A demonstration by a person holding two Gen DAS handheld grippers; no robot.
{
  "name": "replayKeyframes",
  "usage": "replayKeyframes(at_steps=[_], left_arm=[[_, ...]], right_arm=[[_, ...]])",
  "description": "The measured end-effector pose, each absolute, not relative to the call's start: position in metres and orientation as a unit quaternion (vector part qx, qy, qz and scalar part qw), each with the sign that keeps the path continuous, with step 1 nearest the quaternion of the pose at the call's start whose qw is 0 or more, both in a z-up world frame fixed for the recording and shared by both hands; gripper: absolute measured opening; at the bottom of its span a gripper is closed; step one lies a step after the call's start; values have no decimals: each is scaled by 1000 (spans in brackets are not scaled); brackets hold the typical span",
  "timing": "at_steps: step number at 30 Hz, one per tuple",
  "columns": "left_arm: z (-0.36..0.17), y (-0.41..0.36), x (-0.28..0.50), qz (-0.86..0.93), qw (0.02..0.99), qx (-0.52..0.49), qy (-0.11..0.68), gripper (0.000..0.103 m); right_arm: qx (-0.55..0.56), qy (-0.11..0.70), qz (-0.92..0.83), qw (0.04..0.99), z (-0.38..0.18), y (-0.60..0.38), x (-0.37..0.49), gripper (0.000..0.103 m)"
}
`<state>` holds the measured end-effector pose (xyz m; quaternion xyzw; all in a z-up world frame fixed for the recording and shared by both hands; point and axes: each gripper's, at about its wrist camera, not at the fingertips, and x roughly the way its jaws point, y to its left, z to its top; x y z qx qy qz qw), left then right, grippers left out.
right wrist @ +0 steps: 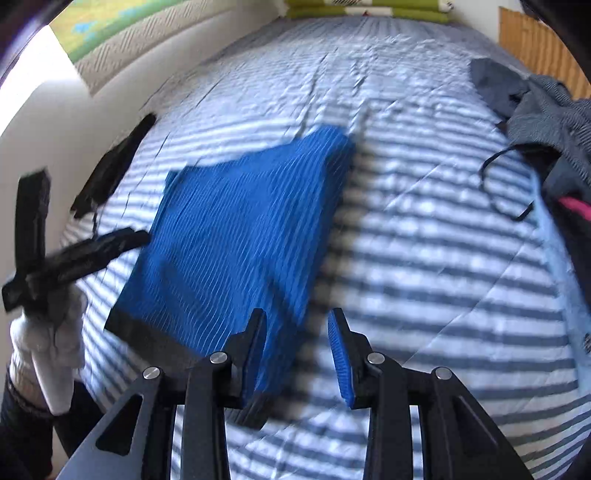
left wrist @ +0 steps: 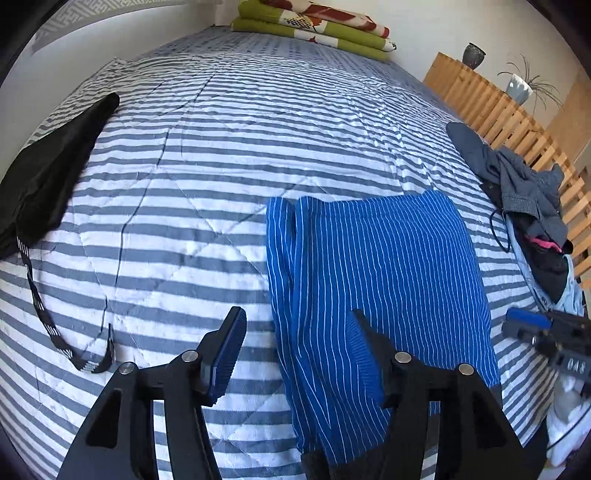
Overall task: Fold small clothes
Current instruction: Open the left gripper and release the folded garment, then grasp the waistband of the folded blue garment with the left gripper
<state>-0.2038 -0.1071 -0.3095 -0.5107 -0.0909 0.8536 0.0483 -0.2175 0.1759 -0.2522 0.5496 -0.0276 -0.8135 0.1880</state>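
Here I see no box or basket, only loose piles: the blue striped shorts (left wrist: 376,280) lie folded flat on the striped quilt (left wrist: 207,177), near its front edge, with a dark waistband toward me. My left gripper (left wrist: 295,347) hangs above the left border of the shorts with its jaws wide apart and nothing between them; the right finger is over the blue cloth, the left one over bare quilt. My right gripper (right wrist: 297,354) is also open and holds nothing; it hovers at the right border of the shorts (right wrist: 236,236), though this view is blurred and I cannot tell if a finger touches the cloth. A heap of unfolded clothes (left wrist: 528,206), grey, black and pale blue, sits at the right edge of the bed, beside a wooden slatted rail (left wrist: 491,99). On the left edge lies a black garment (left wrist: 44,177) with a patterned strap (left wrist: 48,321). Folded green bedding (left wrist: 317,26) rests at the far end by the wall. The middle of the quilt, between the shorts and the black garment, is free.
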Motion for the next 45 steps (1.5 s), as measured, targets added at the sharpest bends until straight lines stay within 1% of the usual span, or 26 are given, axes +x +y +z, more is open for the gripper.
replayKeyframes(at_steps=[4,7,8,9,10,12,13,15,16,18,20,23,24,25,26,27,31,34,37,38,39,40,41,45], left_arm=[[-313,-109,-211,842,53,-530,-91,61],[-319,-111,-210,832,57,-545,-92,60],[-321,-111,-211,829,57,-548,-96,58],[-324,-113,-212,827,56,-551,-100,51],[-327,-115,-212,825,56,-553,-104,47],[-329,-118,-213,824,55,-553,-107,35],[-330,-119,-213,824,56,-553,-109,31],[-331,-121,-215,821,59,-555,-116,19],[-332,-121,-215,821,63,-556,-118,17],[-332,-119,-216,821,65,-555,-113,10],[-332,-115,-216,823,66,-554,-107,6],[-332,-114,-218,824,65,-551,-113,5],[-332,-117,-218,823,68,-551,-122,5],[-332,-119,-217,822,69,-550,-129,5],[-332,-122,-216,821,70,-549,-137,5],[-330,-125,-215,821,72,-547,-145,5],[-321,-135,-206,827,82,-531,-168,5],[-319,-138,-203,831,76,-525,-167,5],[-324,-138,-204,820,75,-540,-173,9],[-325,-138,-204,820,67,-543,-168,17],[-325,-138,-204,823,61,-540,-162,26],[-325,-137,-205,825,58,-540,-155,30],[-326,-136,-206,826,56,-541,-150,32],[-329,-138,-208,823,63,-543,-155,31]], right_arm=[[568,-73,-797,193,-263,185,-247,31],[576,-85,-789,195,-273,187,-256,31],[581,-95,-784,199,-277,189,-257,31],[584,-107,-779,203,-281,191,-257,31],[586,-120,-773,210,-285,193,-259,31],[588,-137,-766,222,-289,194,-261,31],[589,-145,-762,227,-291,196,-260,31],[589,-171,-752,240,-293,200,-260,31],[589,-178,-750,243,-294,202,-260,31],[591,-182,-746,247,-297,201,-262,31],[596,-175,-743,251,-300,197,-263,31],[594,-164,-744,259,-299,190,-264,31],[594,-162,-743,261,-298,189,-264,27],[596,-164,-740,265,-298,188,-264,14],[599,-165,-738,265,-299,188,-265,7],[598,-167,-738,263,-298,189,-264,4],[582,-181,-749,261,-290,199,-262,2],[574,-184,-752,267,-286,203,-259,2],[584,-178,-750,256,-287,201,-259,8],[589,-186,-744,255,-289,202,-260,12],[588,-188,-745,253,-290,203,-261,23],[586,-182,-750,246,-289,202,-261,29],[587,-177,-752,243,-290,201,-262,30],[599,-184,-738,251,-301,195,-268,30]])
